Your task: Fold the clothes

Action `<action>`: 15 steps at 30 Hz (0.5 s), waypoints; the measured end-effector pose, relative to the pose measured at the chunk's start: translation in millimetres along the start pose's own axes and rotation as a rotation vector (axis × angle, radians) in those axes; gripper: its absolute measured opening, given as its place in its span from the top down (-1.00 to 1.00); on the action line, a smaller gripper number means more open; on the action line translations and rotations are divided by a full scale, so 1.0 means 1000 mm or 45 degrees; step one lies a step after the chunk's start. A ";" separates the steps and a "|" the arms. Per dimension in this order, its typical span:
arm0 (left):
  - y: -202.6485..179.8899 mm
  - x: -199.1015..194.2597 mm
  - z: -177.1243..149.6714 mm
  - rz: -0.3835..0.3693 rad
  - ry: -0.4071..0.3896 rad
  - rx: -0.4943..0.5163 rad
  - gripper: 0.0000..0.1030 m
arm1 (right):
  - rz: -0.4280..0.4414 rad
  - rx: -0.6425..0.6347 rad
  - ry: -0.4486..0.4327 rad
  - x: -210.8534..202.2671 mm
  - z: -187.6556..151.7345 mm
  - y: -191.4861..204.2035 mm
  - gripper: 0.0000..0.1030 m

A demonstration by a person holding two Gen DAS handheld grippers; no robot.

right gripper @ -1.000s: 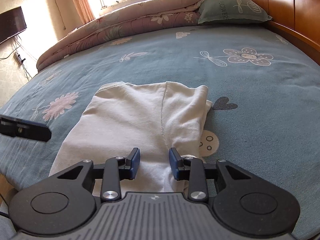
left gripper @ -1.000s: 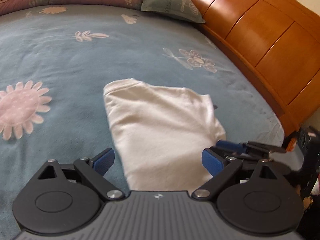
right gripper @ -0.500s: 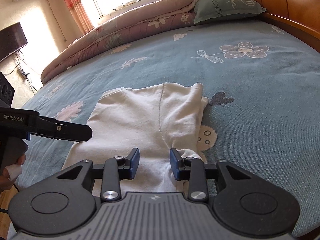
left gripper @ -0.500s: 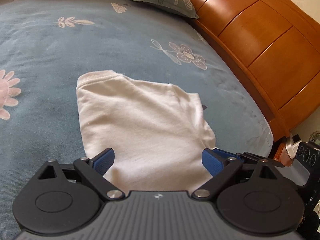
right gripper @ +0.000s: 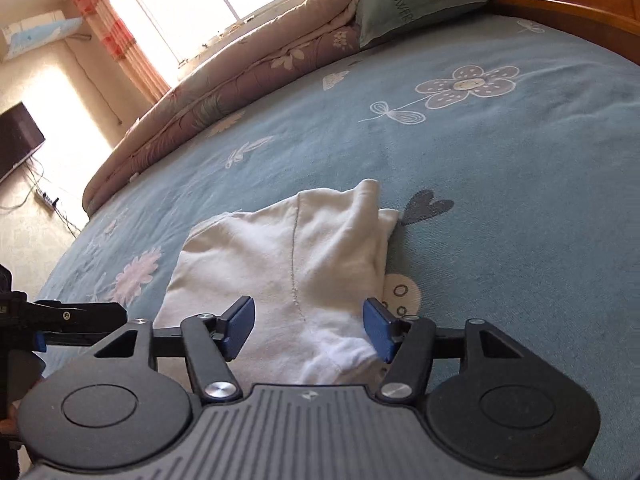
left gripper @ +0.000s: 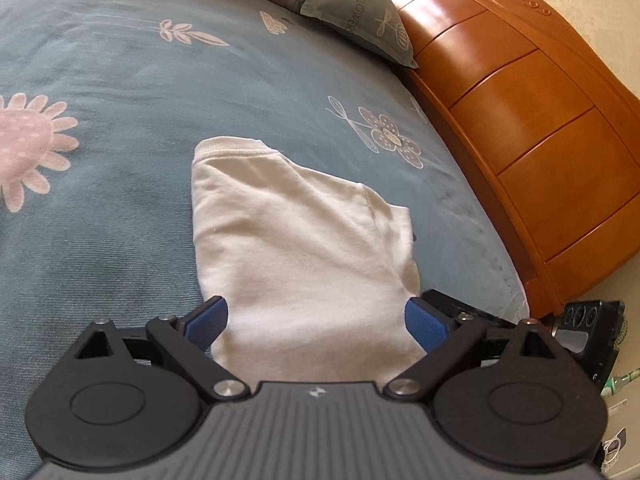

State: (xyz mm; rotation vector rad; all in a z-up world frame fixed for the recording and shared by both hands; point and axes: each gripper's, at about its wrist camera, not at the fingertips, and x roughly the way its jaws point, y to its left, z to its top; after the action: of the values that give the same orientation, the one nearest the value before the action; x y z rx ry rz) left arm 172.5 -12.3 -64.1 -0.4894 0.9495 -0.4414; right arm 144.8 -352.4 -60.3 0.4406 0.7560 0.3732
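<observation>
Grippers angled down over folded shirt (left gripper: pixel 304 248): left gripper (left gripper: pixel 316 322) jaws apart, right gripper (right gripper: pixel 310 328) jaws opening, unclamped.

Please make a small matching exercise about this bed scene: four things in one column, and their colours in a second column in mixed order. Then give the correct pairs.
Things:
1. folded garment
2. headboard
3. bed cover
4. pads of the right tool

Colours:
A. orange-brown wood
B. dark blue
C. white
D. light blue with a flower print

Pairs: 1-C, 2-A, 3-D, 4-B
</observation>
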 end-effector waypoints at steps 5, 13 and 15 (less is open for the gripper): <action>0.033 0.003 -0.005 -0.046 0.006 -0.202 -0.85 | 0.035 0.158 0.042 -0.005 -0.007 -0.025 -0.43; 0.061 0.014 -0.010 -0.232 0.017 -0.380 -0.93 | 0.201 0.303 0.078 0.010 -0.010 -0.039 -0.72; 0.065 0.021 -0.006 -0.268 0.019 -0.405 -0.93 | 0.223 0.317 0.086 0.016 -0.006 -0.040 -0.72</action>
State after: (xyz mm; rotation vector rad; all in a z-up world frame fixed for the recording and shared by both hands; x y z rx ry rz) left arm 187.3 26.6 -118.3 -0.8810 0.9914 -0.4857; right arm 157.9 -377.3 -93.7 0.7342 0.8356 0.4615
